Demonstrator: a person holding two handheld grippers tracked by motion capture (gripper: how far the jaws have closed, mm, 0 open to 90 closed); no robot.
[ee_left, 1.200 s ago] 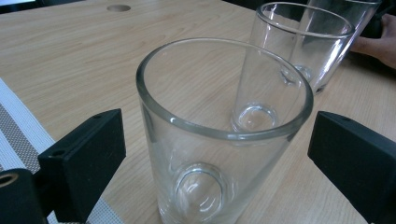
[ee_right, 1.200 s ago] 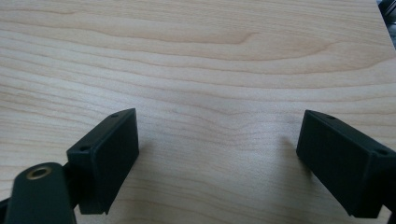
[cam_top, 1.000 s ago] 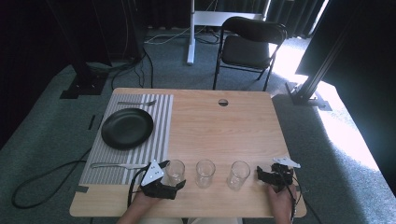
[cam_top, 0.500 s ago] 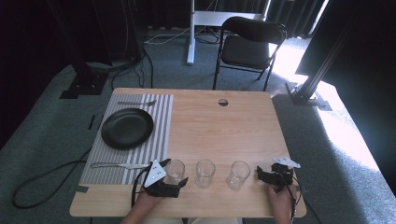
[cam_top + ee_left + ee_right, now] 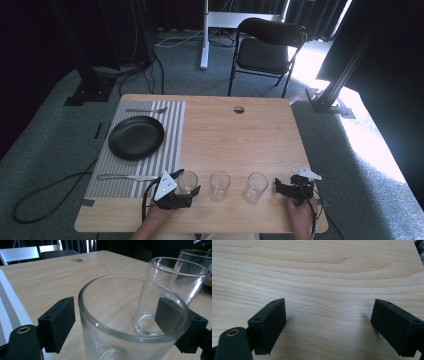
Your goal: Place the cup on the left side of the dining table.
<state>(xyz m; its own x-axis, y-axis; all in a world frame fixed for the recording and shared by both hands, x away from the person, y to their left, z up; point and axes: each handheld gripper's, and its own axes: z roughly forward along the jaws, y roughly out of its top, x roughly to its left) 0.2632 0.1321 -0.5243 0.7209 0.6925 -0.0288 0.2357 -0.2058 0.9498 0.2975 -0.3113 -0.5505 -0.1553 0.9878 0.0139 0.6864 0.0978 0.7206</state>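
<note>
Three clear glasses in row right of left gripper (image 5: 187,186); nearest glass (image 5: 130,322) upright, mouth up, between its just-closing jaws, left pad apart. Right gripper (image 5: 329,325) gaping, empty.

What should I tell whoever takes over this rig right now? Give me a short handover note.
Left tongs: jaws have just been closing around the left glass; one pad looks just short of the wall, so no firm grip yet.
Right tongs: open, empty, over bare table right of the right glass.
Things: three glasses upright in a row near the front edge, including the middle glass; black plate on the striped mat.
Done: left glass framed.
Left: finish the grip, lift it, probably toward the mat; the other two glasses are untouched.
</note>
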